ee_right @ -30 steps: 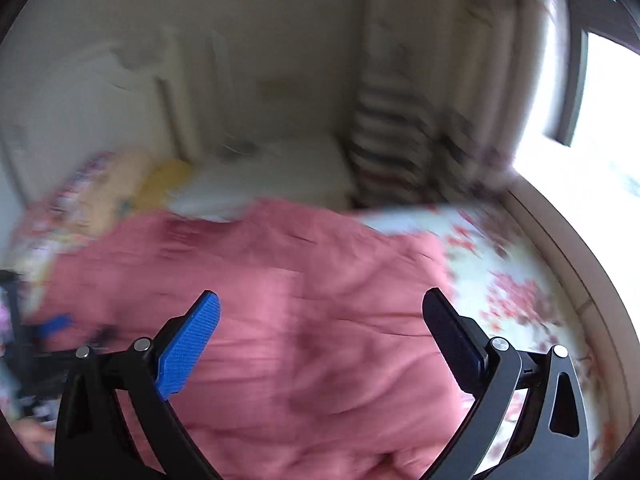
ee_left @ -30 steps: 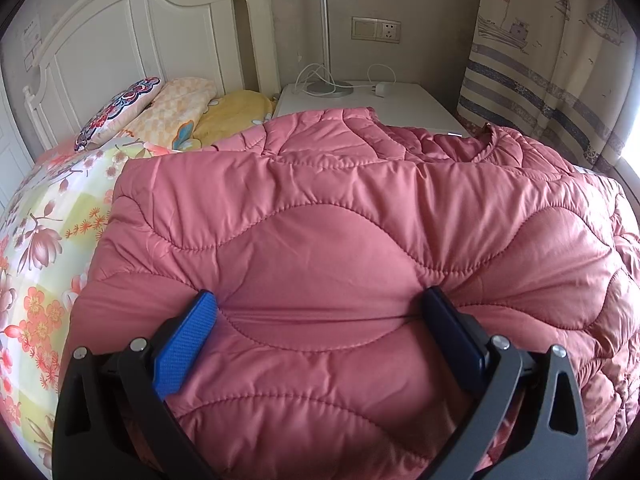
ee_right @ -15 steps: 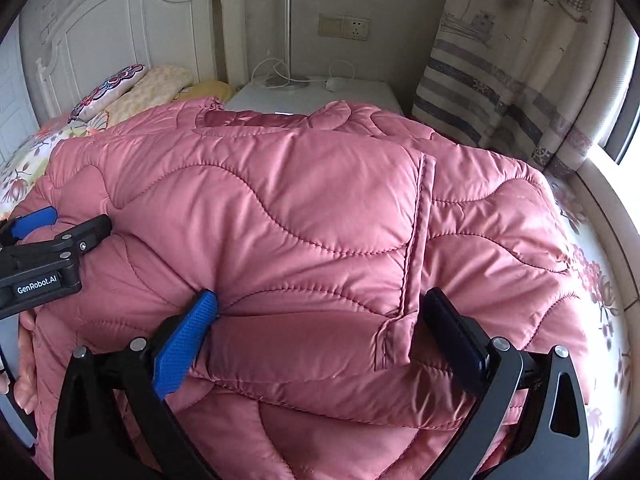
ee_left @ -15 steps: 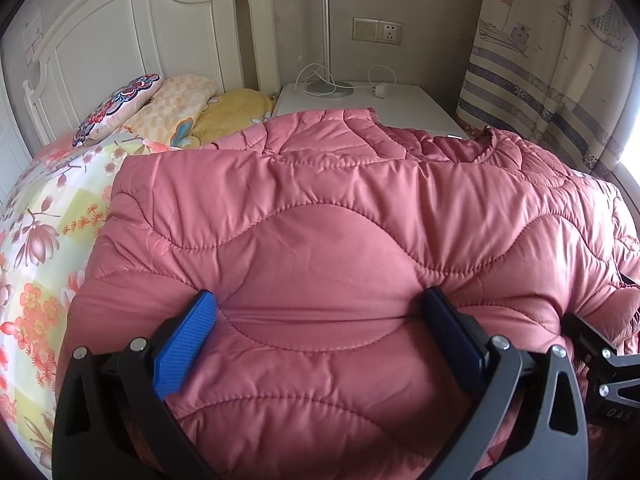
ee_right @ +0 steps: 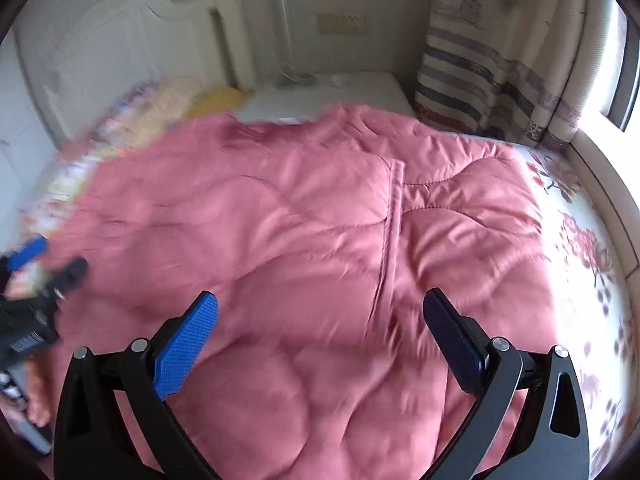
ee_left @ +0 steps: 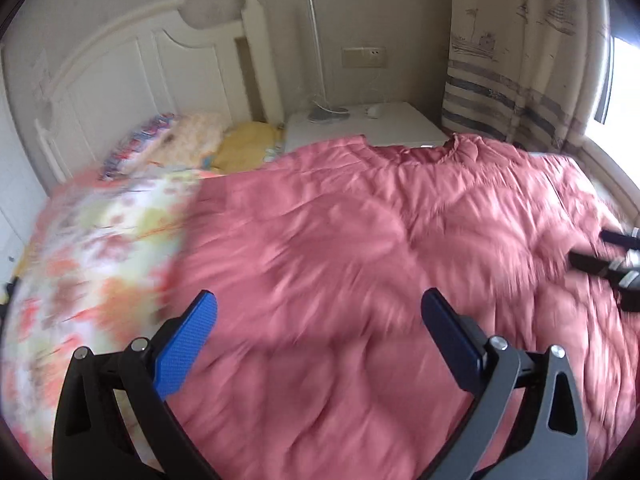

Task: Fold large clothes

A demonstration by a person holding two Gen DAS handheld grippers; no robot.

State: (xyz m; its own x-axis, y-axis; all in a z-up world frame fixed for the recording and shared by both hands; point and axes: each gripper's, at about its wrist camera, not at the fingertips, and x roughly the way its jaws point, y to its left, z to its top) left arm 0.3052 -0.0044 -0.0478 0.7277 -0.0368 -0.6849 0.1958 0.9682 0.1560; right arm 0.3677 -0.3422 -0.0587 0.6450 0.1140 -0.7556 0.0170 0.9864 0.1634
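Your bed fills most of both views, its floral cover showing at 9 o'clock in the left wrist view and at 3 o'clock in the right wrist view, with the white headboard up at 10 o'clock. Spread across the bed lies the pink quilted coat, running from the centre of each view out toward 12 o'clock, where its collar end reaches close to the white bedside table; much of it is smeared by blur. A raised seam strip runs down the coat's middle in your right wrist view. The striped curtain hangs at 1 o'clock. Pillows sit at 10 o'clock against the headboard. Your left hand-held gripper has its jaws spread wide and grips nothing, with the coat lying below the blue pads. Your right hand-held gripper is likewise spread wide with nothing held, above the coat near the seam. Each hand-held gripper also appears at the edge of the other's view, blurred.
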